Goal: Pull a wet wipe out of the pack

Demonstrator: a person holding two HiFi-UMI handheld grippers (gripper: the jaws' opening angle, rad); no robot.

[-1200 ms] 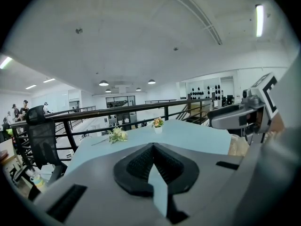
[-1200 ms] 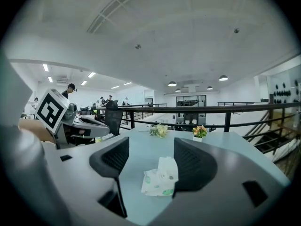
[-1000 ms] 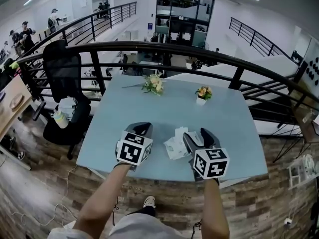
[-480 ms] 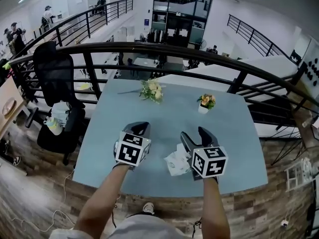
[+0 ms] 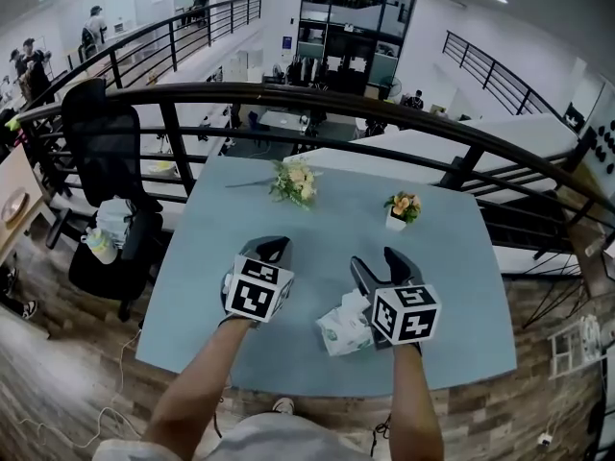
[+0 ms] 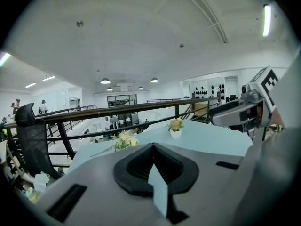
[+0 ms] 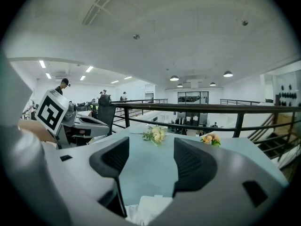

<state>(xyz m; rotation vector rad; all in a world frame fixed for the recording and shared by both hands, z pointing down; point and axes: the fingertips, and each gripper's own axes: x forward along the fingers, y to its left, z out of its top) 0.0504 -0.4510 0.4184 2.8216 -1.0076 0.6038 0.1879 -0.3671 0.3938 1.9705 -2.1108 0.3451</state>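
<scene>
The wet wipe pack is a white, crumpled bundle lying on the pale blue table near its front edge. It sits just left of my right gripper's marker cube, behind the jaws. My right gripper is open over bare tabletop, with nothing between its fingers. In the right gripper view the white wipe pack shows low down, at the base of the open right gripper. My left gripper hovers to the left, apart from the pack. The left gripper is shut on nothing.
A loose bunch of pale flowers lies at the table's far side, with a small white pot of flowers to its right. A black railing runs behind the table. A black office chair stands to the left.
The pack lay beside the right gripper's jaws; it now lies further back, next to that gripper's cube. Both grippers keep their jaw states. The head camera has shifted a little.
</scene>
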